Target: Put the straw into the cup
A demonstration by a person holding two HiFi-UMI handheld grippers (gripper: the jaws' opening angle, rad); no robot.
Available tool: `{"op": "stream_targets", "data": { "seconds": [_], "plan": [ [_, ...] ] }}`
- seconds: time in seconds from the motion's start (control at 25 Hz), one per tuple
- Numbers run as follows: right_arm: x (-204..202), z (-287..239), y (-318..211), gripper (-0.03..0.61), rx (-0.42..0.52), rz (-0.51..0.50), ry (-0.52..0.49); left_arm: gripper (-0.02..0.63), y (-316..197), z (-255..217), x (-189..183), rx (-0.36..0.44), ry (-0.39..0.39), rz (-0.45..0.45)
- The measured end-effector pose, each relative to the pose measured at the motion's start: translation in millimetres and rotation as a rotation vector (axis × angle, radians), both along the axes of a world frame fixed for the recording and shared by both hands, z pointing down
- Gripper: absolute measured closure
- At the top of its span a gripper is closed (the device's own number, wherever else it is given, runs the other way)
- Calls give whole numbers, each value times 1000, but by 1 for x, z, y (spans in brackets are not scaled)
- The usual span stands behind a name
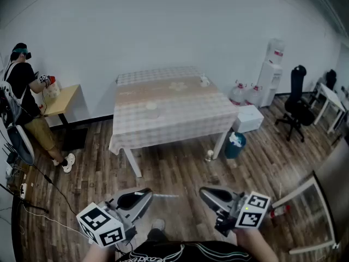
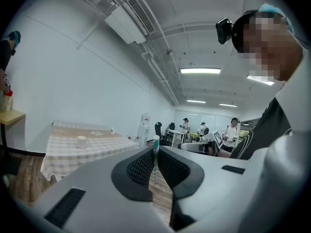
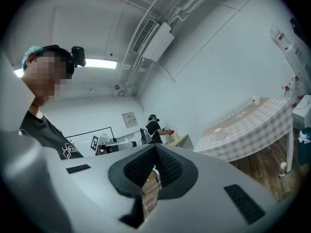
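Straw [image 2: 156,141], striped green and white, is pinched between the pads of the left gripper [image 2: 155,154], which is clamped on it; it stands upright in that gripper's view, its top end rising just above the jaw tips. From the head view it pokes sideways out of the left gripper toward the right gripper [image 1: 205,193], with a gap between its free end and that gripper. The right gripper's jaws are pressed together with nothing between them. Both grippers are held low over the wooden floor [image 1: 180,173], well apart from the table [image 1: 180,119]. The cup [image 1: 151,107], small and white, stands on the table's checked cloth near the middle. A bin [image 1: 235,145] sits by a table leg, a water dispenser [image 1: 271,72] and a black chair [image 1: 297,100] are at the right, and 1 person [image 1: 24,100] stands at a small desk [image 1: 62,98] on the left
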State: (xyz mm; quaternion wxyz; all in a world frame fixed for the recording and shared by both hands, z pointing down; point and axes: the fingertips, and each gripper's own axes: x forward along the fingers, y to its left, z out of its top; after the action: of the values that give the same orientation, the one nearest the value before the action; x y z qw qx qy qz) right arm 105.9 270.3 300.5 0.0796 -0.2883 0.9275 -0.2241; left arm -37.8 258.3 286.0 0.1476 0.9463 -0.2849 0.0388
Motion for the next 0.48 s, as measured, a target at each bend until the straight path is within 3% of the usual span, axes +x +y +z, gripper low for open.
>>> {"op": "stream_targets", "data": {
  "seconds": [0.48],
  "plan": [
    [5,-6,8,566,17,-4,-12,595,13,-7,8,13,1,-3]
  ]
}}
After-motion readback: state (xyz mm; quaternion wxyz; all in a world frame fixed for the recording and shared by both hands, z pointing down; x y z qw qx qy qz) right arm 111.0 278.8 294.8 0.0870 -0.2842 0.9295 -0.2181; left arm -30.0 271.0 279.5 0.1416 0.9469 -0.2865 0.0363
